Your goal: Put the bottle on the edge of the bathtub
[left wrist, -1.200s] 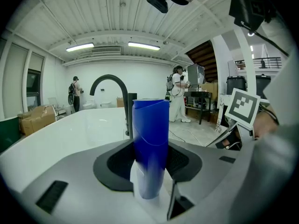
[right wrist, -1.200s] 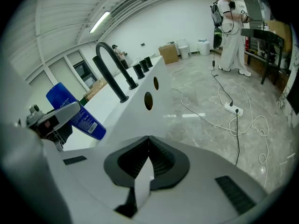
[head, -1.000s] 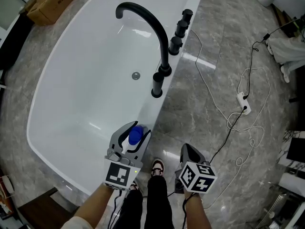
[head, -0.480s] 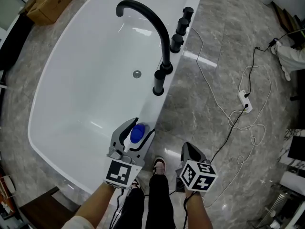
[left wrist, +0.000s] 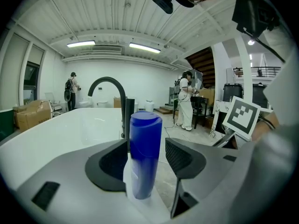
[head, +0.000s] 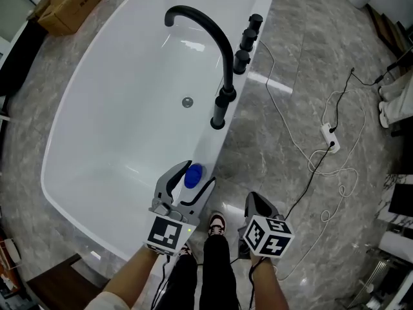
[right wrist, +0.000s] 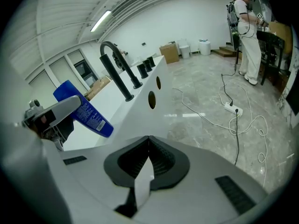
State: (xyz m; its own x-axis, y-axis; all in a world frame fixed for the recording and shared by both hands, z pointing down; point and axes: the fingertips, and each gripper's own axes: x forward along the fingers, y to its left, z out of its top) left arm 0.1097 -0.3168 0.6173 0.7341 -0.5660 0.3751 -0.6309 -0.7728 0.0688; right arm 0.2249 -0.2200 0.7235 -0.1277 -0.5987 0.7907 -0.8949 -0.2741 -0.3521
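Note:
The blue bottle [head: 192,175] stands upright on the white bathtub's near-right rim [head: 214,142]. My left gripper [head: 196,175] straddles it, and its jaws have just been opening. In the left gripper view the bottle [left wrist: 145,155] sits between the two pads with a gap on each side, so nothing grips it. The right gripper view shows the bottle [right wrist: 84,110] beside the left gripper's finger [right wrist: 55,110]. My right gripper [head: 256,203] hangs over the floor to the right of the tub, with its jaws [right wrist: 148,146] shut and nothing in them.
A black arched faucet [head: 219,57] and three black knobs [head: 248,41] stand on the tub's right rim. A cardboard box [head: 68,2] lies at the far left. A white cable and power strip [head: 330,137] lie on the grey marble floor at the right. A person's shoes [head: 215,223] are between the grippers.
The left gripper's jaws have spread apart around the bottle, which stays in place on the rim. The right gripper has kept still.

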